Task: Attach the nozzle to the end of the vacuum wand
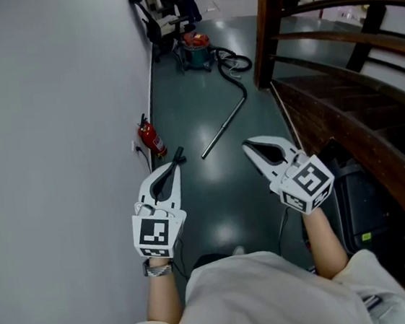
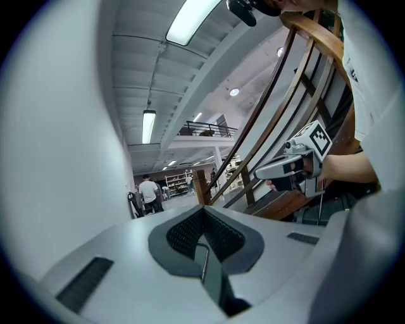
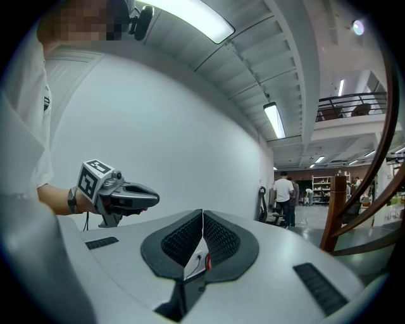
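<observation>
Head view overlooks vacuum wand (image 1: 224, 128); gripper views level.

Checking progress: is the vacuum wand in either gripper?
No, the wand lies on the floor beyond the left gripper and right gripper, both shut and empty.

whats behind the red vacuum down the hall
Behind the vacuum stand a person, cut off by the frame's top edge, and what looks like a black chair by the wall. The floor directly behind it is covered by its body.

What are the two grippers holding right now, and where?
Nothing. The left gripper and right gripper are both shut and empty; the wand lies untouched ahead.
</observation>
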A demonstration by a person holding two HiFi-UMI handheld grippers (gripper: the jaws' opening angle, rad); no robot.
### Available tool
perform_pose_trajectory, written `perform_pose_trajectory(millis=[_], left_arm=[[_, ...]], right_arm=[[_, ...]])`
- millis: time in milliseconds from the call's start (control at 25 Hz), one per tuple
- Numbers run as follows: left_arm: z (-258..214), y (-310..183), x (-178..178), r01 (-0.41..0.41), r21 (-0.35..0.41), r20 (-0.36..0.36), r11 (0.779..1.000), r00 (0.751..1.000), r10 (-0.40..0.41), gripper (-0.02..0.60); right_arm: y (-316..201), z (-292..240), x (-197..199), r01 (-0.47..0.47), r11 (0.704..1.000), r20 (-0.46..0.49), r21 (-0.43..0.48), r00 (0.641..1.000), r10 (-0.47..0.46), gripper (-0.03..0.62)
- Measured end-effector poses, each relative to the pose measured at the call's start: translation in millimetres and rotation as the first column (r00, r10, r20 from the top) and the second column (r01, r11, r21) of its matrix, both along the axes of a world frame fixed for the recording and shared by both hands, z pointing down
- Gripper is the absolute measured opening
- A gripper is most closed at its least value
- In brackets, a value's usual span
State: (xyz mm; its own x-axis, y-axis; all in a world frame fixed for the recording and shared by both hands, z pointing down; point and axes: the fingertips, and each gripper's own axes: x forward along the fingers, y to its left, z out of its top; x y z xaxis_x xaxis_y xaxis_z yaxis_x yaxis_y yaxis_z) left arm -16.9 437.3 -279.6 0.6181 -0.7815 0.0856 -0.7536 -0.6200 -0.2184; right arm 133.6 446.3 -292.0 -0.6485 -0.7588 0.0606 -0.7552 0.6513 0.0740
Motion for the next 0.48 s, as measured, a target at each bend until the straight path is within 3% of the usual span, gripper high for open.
perform_pose_trajectory(millis=[480], left_arm=[[6.5,2.4,13.6,0.022,-0.007,0.015,1.000,1.000,-0.022,0.000]], right_arm=[[-0.2,8.0,14.9,0.026,1.000,-0.014,-0.006,1.000,-0.027,0.028]])
